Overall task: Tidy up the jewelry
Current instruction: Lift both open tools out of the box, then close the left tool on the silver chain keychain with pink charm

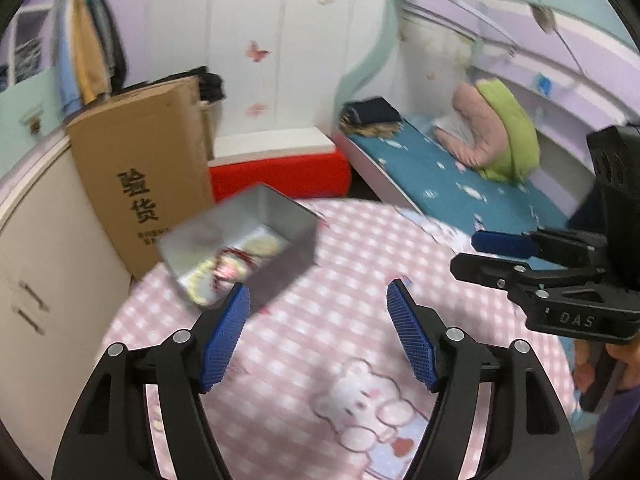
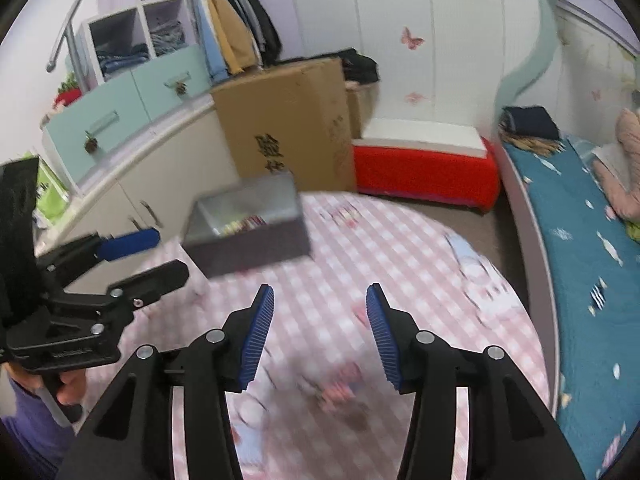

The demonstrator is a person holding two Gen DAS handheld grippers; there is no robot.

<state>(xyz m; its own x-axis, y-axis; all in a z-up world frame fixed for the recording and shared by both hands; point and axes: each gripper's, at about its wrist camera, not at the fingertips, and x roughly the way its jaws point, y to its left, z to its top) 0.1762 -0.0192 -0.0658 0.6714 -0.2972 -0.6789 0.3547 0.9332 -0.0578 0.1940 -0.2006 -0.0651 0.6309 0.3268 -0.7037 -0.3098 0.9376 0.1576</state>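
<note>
A grey metal tin (image 1: 256,240) stands open at the far left of the round table, with pale bead strands and a red piece of jewelry (image 1: 228,264) blurred inside. It shows in the right wrist view too (image 2: 248,228). My left gripper (image 1: 318,300) is open and empty just in front of the tin; it also shows in the right wrist view (image 2: 160,256). My right gripper (image 2: 320,300) is open and empty over the cloth; it also shows in the left wrist view (image 1: 476,252).
The table has a pink checked cloth (image 1: 360,264) with a bear print (image 1: 368,404). A tall cardboard box (image 1: 140,168), a cream cabinet (image 1: 48,280), a red-and-white bench (image 2: 424,168) and a bed (image 2: 592,248) ring the table.
</note>
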